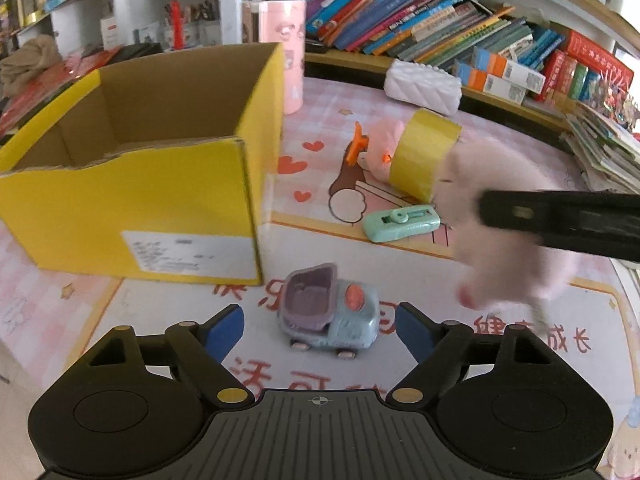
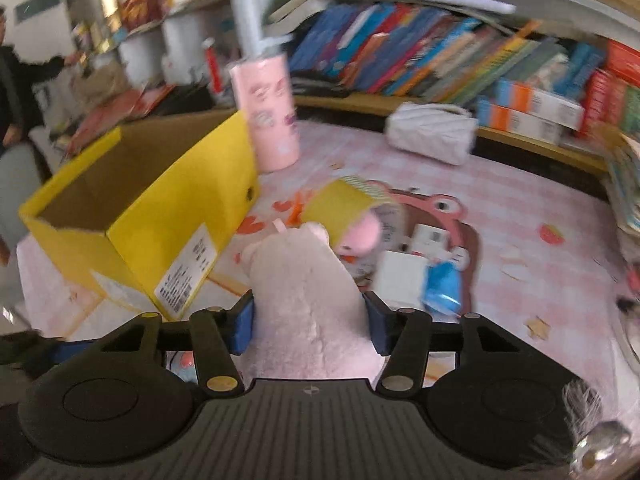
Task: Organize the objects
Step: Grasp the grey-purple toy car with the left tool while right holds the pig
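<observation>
Left wrist view: left hand-held gripper [image 1: 320,330] spread wide at lower centre, blue toy truck [image 1: 330,310] between the pads, untouched, on the desk [image 1: 160,304] beside the yellow box [image 1: 132,200]; right wrist view: right hand-held gripper [image 2: 310,326] clamped on the pink plush toy [image 2: 308,300] at centre.

Your right gripper [image 2: 308,326]: blue pads pressed against a pale pink plush toy [image 2: 308,304]. Beyond it: a roll of yellow tape [image 2: 340,208]. To its left: an open yellow box [image 2: 168,216]. Behind: pink tumbler [image 2: 268,116], white quilted pouch [image 2: 432,132].
</observation>
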